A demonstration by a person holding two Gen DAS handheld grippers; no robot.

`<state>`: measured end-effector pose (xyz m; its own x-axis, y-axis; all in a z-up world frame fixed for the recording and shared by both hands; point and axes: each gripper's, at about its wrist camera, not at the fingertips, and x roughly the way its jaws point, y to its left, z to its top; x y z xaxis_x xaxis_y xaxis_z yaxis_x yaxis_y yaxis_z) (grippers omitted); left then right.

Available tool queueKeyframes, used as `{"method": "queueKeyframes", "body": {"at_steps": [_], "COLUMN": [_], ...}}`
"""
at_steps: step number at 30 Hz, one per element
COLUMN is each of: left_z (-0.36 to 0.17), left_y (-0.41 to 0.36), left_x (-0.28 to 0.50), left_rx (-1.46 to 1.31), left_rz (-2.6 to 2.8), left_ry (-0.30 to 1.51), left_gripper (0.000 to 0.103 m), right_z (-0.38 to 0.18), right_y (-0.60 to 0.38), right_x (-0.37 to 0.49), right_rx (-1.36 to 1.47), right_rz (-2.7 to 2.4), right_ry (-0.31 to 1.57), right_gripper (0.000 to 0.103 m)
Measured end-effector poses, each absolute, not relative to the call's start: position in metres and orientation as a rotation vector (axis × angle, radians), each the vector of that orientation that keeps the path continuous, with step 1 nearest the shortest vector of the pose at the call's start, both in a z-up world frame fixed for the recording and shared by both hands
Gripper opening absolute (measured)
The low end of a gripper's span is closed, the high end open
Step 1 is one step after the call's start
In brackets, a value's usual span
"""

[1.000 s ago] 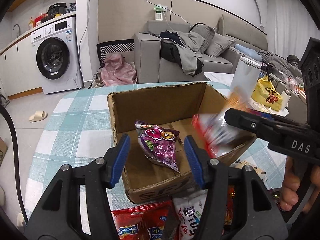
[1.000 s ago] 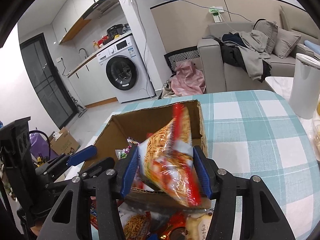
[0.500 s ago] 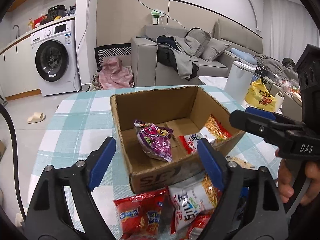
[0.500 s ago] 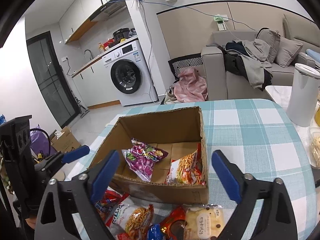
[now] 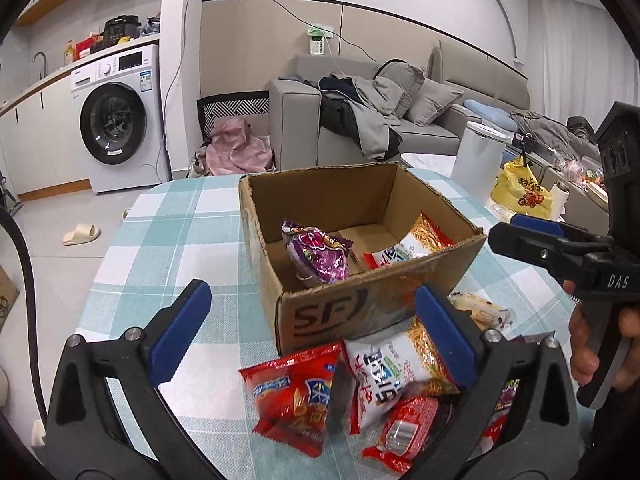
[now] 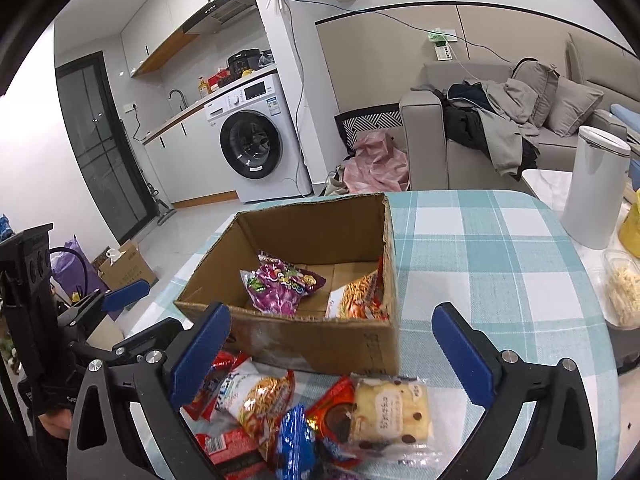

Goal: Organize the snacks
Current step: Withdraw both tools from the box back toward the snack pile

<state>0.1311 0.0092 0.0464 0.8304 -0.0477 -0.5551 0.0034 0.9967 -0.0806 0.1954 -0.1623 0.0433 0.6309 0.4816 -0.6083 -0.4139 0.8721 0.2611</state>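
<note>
An open cardboard box (image 5: 352, 312) (image 6: 320, 344) stands on the checked table. Inside lie a purple snack bag (image 5: 318, 254) (image 6: 280, 284) and an orange noodle-snack bag (image 5: 416, 242) (image 6: 358, 294). Loose snacks lie in front of the box: a red packet (image 5: 296, 396), a white noodle-snack bag (image 5: 396, 368) (image 6: 256, 396), a small red packet (image 5: 404, 430), a blue packet (image 6: 296, 440) and a wrapped yellow cake (image 6: 390, 410). My left gripper (image 5: 316, 336) is open and empty above the pile. My right gripper (image 6: 332, 356) is open and empty above the pile.
A white bin (image 6: 596, 188) and a clear food container (image 6: 622, 292) stand at the table's right. A yellow bag (image 5: 520, 192) lies beyond. A sofa (image 5: 360, 120) and a washing machine (image 5: 116, 120) are behind the table.
My right gripper let go of the orange noodle-snack bag, which now lies in the box. Both grippers opened wide and drew back from the box toward the loose pile.
</note>
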Motion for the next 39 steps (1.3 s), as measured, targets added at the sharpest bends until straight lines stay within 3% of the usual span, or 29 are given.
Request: {"method": "queueKeyframes", "body": {"at_steps": [39], "left_z": [0.002], "left_y": [0.009], "left_x": [0.087], "left_rx": [-0.085], "left_rz": [0.023], "left_ry": [0.696], "left_gripper": [0.102], "right_z": [-0.009], "right_y": [-0.198], "right_x": [0.111], "right_rx": [0.031], "right_rz": [0.407], "right_ry": [0.882], "right_gripper": [0.103]}}
